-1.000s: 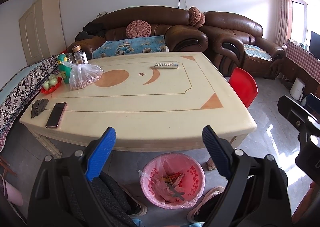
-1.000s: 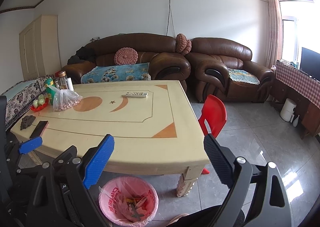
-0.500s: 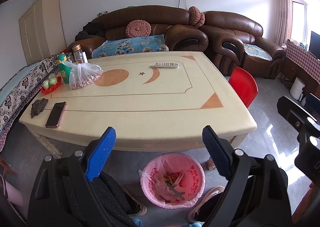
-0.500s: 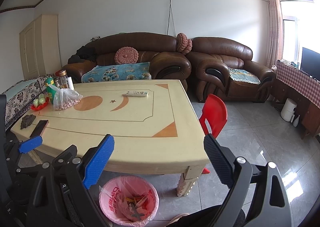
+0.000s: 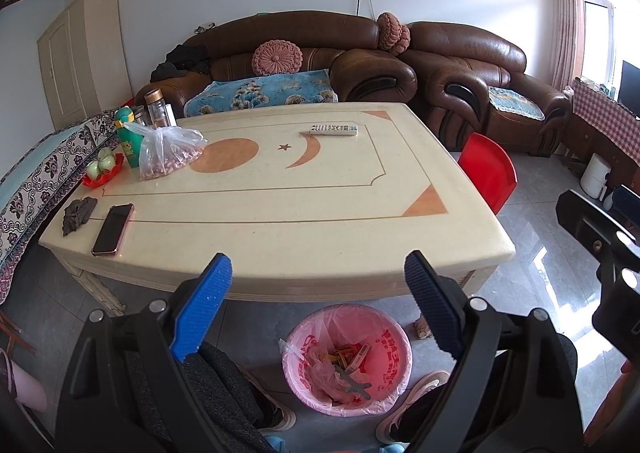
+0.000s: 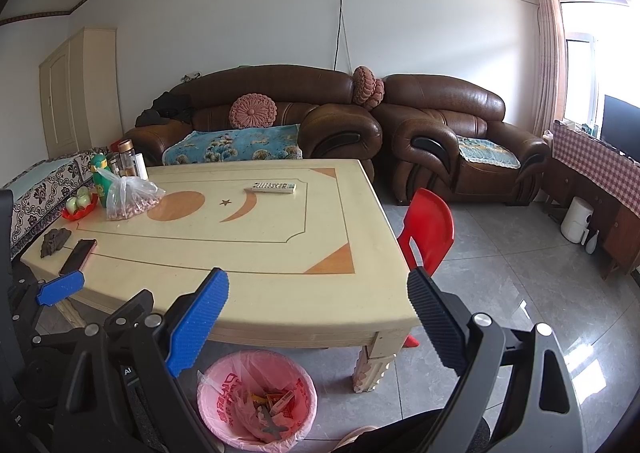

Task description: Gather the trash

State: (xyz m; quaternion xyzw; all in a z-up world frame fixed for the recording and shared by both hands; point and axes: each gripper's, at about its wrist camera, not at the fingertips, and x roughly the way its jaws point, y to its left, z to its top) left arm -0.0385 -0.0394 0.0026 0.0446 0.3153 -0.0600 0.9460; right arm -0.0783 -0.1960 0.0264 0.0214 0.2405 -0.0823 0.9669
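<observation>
From the left wrist view, the left tongs [image 5: 316, 305] stand wide apart with nothing between them, poised above the near edge of the cream rounded-corner surface [image 5: 320, 221] with orange moon and star inlays. Directly below sits the pink bag-lined round waste bin [image 5: 347, 359] on the grey tiled floor, already holding wrappers and scraps. No loose trash shows on the surface, so I judge the collecting is about finished, or a search for more is in hand. What lies there looks like belongings: a dark smartphone in a pink case [image 5: 113, 228], a dark crumpled lump [image 5: 79, 215], a clear plastic bag of reddish nuts [image 5: 170, 152], a white remote control [image 5: 333, 129]. The lump is the likeliest remaining candidate, though I cannot tell what it is; reaching it means going far left, past the phone.

From the right wrist view, the right tongs [image 6: 318, 305] are likewise spread and empty. The bin stands near the table's carved leg [image 6: 370, 367], and a red plastic chair [image 6: 430, 231] crowds the right-hand corner.
</observation>
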